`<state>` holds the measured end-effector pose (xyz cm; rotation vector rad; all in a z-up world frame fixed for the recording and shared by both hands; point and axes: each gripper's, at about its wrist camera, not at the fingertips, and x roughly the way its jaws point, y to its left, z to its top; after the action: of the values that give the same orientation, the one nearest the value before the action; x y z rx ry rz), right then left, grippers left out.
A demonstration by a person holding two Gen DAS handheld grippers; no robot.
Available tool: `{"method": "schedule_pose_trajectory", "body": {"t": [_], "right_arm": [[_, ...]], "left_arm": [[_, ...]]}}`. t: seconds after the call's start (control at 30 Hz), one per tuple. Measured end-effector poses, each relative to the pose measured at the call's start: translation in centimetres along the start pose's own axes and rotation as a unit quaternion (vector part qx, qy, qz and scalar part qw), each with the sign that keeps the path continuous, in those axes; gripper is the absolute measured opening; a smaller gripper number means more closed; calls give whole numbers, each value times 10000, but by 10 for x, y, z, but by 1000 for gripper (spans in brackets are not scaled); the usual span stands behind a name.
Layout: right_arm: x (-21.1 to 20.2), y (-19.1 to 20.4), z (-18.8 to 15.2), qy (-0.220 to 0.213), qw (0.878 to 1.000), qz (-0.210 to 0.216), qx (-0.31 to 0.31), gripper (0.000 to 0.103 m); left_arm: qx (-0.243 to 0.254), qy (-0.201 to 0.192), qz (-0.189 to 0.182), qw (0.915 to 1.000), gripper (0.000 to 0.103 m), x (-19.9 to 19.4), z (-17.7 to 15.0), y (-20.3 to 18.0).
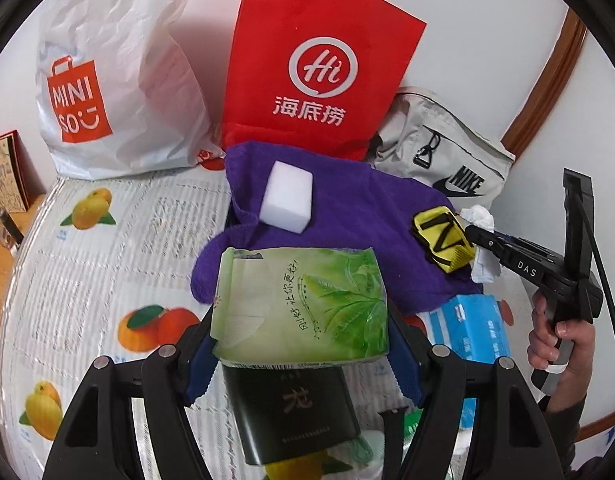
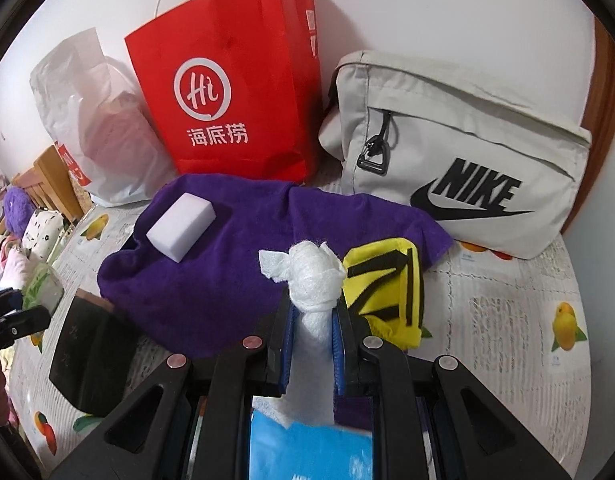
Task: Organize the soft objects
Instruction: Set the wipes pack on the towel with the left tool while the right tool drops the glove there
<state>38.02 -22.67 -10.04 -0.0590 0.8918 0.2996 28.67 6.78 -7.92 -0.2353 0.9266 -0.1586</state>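
While left jaws clamp green tissue pack (image 1: 299, 304), right jaws pinch white tissue wad (image 2: 313, 280).

Both views are evenly and softly lit, fairly bright, with no hard glare. The red paper bag (image 2: 227, 92) throws a faint shadow on the white wall (image 2: 447, 4) to its right. Fisheye bending curves the wooden door frame (image 1: 547, 80) and rounds the worktop (image 1: 107, 248). Black corners ring each picture. Edges look slightly soft; centres stay sharp.
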Motion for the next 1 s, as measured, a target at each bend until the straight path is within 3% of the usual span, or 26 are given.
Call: {"method": "schedule_pose_trajectory", "body": {"t": [0.5,0.83,0.93,1.0], "right_arm": [[56,-9,-2,749,9972,8,31,17],[63,-9,-5,796,9968,-37,-79,18],[64,-7,-5,784,9968,22,-129,30],[64,-5,-5,776,9968,99,-179,43]], "left_arm": [[-56,116,2,9999,71,33,23,4],[48,249,114,9996,72,75,46,-7],[81,375,84,9992,72,89,50,-10],[73,458,47,9989,72,95,51,-12]]}}
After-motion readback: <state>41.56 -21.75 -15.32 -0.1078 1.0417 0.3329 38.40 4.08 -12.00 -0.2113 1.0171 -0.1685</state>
